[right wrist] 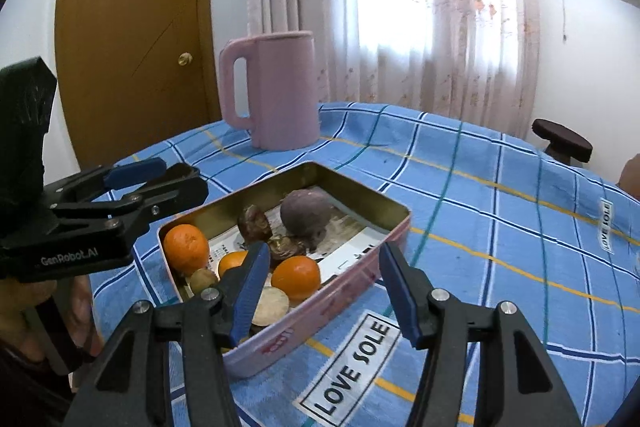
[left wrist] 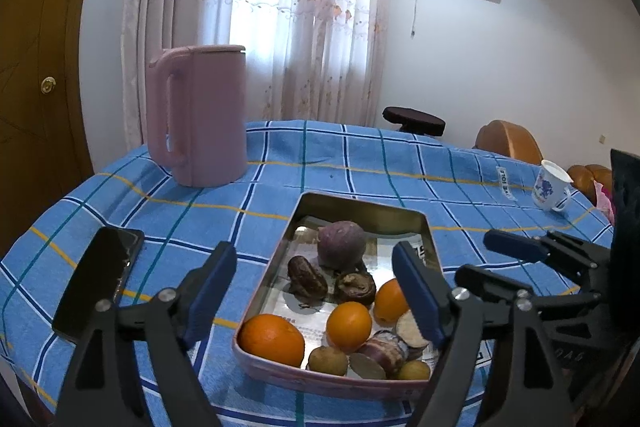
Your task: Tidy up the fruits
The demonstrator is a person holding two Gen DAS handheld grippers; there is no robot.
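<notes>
Fruit's all sitting in the tin tray [left wrist: 362,205] mid-tabletop [left wrist: 400,163], oranges [left wrist: 272,339] crowding its 6 o'clock end. Both the left gripper [left wrist: 316,291] and right gripper [right wrist: 320,287] are hovering spread wide, holding nothing. Looks like they're picking; next move probably needs closing on one orange.

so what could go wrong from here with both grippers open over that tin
1. The fruit is packed tight: the oranges touch their neighbours, so fingers closing on one could nudge or bruise the others.
2. The tin looks light and sits near the table edge; a push might slide it off.
3. The left gripper and right gripper crowd the same end and could collide.
</notes>
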